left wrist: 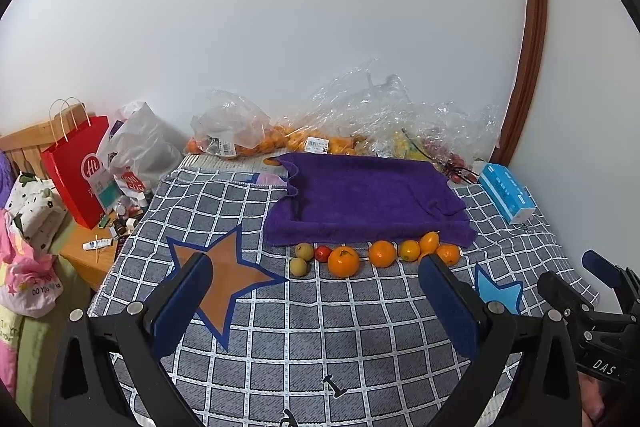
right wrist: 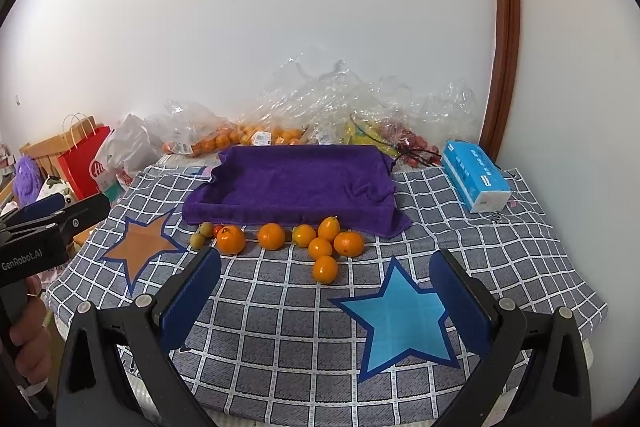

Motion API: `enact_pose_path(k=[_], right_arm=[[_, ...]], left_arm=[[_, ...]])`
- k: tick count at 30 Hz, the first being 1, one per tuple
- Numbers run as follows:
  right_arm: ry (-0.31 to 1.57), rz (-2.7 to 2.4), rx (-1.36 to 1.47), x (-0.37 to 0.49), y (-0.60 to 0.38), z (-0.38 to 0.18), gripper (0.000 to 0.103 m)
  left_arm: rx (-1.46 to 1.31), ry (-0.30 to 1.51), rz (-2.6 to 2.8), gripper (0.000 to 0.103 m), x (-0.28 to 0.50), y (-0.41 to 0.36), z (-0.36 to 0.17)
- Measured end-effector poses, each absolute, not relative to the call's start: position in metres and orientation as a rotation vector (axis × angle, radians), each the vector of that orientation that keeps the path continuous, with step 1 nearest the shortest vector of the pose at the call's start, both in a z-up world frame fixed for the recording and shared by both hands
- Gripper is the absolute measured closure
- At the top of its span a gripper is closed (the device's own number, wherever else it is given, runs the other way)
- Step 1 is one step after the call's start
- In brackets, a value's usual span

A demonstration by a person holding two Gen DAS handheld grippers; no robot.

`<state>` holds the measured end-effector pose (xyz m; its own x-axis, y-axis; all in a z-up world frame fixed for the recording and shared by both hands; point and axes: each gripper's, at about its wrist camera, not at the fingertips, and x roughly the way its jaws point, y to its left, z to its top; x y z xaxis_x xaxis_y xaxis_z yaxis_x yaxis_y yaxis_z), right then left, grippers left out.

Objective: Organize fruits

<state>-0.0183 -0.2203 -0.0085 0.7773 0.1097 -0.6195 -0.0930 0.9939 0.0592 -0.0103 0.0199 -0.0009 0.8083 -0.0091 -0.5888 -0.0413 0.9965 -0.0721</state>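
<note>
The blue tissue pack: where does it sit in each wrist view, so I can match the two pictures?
Left wrist view: the blue tissue pack lies at the right edge of the checked cloth, right of the purple towel.
Right wrist view: the pack lies right of centre, again beyond the towel's right side.
Shared landmark: the purple towel, with the row of fruit along its near edge.

In the middle of the right wrist view lie seven orange fruits (right wrist: 271, 236), two small green fruits (right wrist: 197, 239) and one red fruit (right wrist: 217, 229). There is one purple towel (right wrist: 288, 183), one blue tissue pack (right wrist: 476, 181), one red bag (right wrist: 82, 159), and two stars (right wrist: 404, 319).
</note>
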Motion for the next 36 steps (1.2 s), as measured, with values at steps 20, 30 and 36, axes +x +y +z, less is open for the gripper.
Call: enact_pose_path(k=[20,30,36], right_arm=[[0.672,0.113,0.050,-0.019,-0.224,-0.013,0.000],[0.647,0.147,0.049,-0.016,-0.220,-0.013,0.000],[0.641,0.134,0.043,-0.016,-0.221,-0.012,0.000]], left_arm=[[-0.076,0.641,0.007,0.000,-0.008,0.014,-0.008],[-0.104,0.638,0.019,0.000,-0.007,0.025,-0.008],[-0.094,0.637,-0.001,0.000,-0.004,0.020,-0.009]])
